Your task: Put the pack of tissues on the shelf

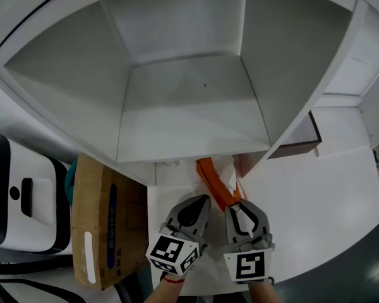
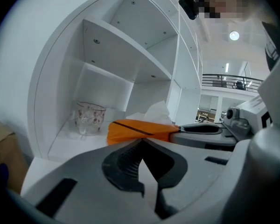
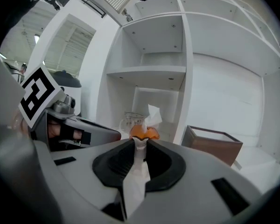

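The pack of tissues is orange with a white tissue sticking out. It hangs at the mouth of the lowest shelf compartment of the white shelf unit. My right gripper is shut on the pack's pale near end, and the orange body juts past the fingertips of that gripper. My left gripper sits close beside it on the left. Its jaws are shut with nothing between them, and the pack lies just beyond them.
A glass cup stands inside the low compartment, left of the pack. A brown open box sits on the white surface to the right. A cardboard box and a white appliance stand at the left.
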Tool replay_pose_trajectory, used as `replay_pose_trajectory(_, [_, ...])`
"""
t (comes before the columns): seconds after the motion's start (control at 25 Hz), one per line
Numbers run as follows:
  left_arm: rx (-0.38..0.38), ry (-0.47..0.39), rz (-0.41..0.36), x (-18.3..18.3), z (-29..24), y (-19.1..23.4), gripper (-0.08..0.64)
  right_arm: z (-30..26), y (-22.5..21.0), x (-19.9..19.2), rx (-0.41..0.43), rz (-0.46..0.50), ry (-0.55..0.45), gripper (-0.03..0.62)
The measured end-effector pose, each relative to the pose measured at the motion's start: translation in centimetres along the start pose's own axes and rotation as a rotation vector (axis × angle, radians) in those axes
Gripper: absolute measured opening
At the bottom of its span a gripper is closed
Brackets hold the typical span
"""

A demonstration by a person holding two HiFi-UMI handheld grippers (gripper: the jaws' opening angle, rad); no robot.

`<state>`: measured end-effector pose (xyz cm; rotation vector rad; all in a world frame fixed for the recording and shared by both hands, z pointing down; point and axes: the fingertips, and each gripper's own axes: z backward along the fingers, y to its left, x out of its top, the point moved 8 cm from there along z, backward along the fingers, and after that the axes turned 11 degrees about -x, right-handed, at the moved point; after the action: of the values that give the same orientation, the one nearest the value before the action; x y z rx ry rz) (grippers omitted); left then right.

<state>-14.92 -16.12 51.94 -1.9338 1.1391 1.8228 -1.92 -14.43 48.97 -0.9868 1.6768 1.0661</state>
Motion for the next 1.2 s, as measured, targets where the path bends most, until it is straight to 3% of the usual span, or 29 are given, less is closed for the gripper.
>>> replay_pose_trajectory(0.28, [0.021,-0.012,0.003,-0.1,0.5,0.6,0.003,-1.6,0.2,-0.1,-0.095,-0.017,0.052,0.050])
replay_pose_trajectory(0.64, [0.019,-0.013,0.023,-0.4,0.6,1.7,0.003,-3.7,0.8,-0.2,-0.136,-0.055,0.049,0.051])
replay_pose_trajectory(0.8, [-0.010,0.010,0.045,-0.7,0.5,1.7,0.003,-4.2,0.7,-0.3,-0.087,-0.159,0.058,0.054])
replay_pose_trajectory(1.0, [-0.085,0.014,0.145,-1.3,-0.5,1.1,0.003,-3.6,0.3,-0.5,0.011,-0.304,0.028,0.107])
replay_pose_trajectory(1.2, [-0.158,0.072,0.181,-1.5,-1.4,0.1,0.004,-3.5,-0.2,-0.9,0.101,-0.453,0.008,0.195])
